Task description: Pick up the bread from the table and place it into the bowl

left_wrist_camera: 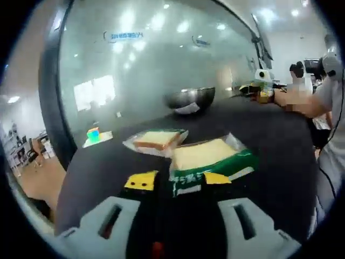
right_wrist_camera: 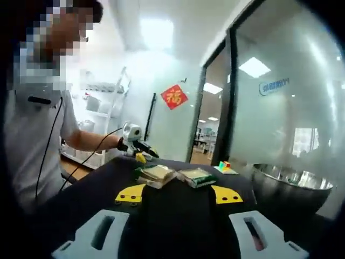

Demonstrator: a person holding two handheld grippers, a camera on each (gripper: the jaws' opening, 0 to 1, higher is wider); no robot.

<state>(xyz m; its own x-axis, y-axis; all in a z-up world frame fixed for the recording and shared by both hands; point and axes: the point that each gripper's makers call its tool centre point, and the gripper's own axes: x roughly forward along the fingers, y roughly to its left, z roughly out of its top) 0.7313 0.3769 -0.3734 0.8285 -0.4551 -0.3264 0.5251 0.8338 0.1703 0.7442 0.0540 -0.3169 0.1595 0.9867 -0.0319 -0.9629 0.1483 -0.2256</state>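
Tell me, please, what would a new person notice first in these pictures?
Two wrapped bread packs lie on the dark table, just ahead of the open left claw. Behind them a shiny metal bowl stands by the glass wall. In the right gripper view, a person stands beside the table, and a red sign hangs beyond.

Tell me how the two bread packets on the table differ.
The clear-wrapped slice shows a brown crust and lies farther from the left gripper; the green-banded packet shows pale bread and lies just beyond its yellow tips. The green-banded packet looks larger and carries printing, while the clear-wrapped slice has none. Both lie flat in plastic on the black table.
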